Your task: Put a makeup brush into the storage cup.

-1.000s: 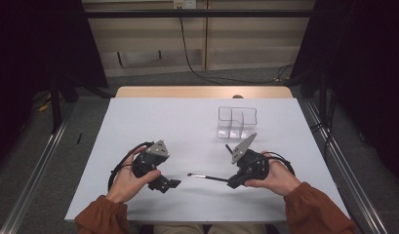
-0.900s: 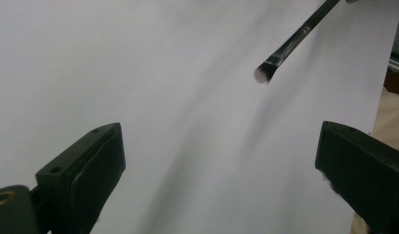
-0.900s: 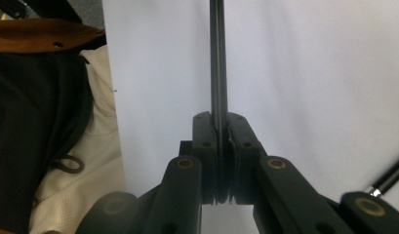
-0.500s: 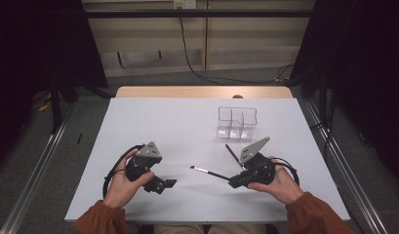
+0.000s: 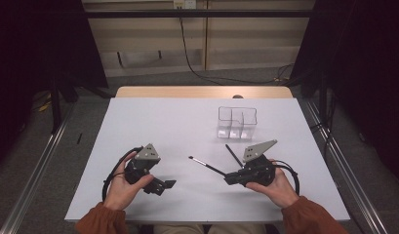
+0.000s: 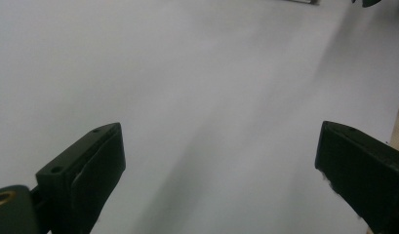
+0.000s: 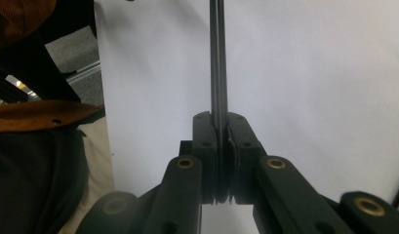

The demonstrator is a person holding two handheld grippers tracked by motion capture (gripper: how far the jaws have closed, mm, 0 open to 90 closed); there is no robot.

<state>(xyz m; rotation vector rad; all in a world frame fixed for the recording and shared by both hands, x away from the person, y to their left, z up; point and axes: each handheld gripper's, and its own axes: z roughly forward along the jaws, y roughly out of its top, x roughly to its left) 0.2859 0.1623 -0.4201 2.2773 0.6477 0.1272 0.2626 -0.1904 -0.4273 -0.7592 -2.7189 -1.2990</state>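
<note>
Keep right tongs (image 5: 232, 178) clenched on the brush (image 5: 207, 166), left tongs (image 5: 164, 185) released, then steer toward the clear organizer (image 5: 237, 122).

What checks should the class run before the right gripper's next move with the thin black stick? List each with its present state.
1. Right gripper clamped on thin black stick: ok.
2. Stick sits straight between the pads: ok.
3. Left gripper open, holding nothing: ok.
4. Clear divided box upright on white table: ok.
5. Second black stick lies apart from the held one: cannot tell.
</note>
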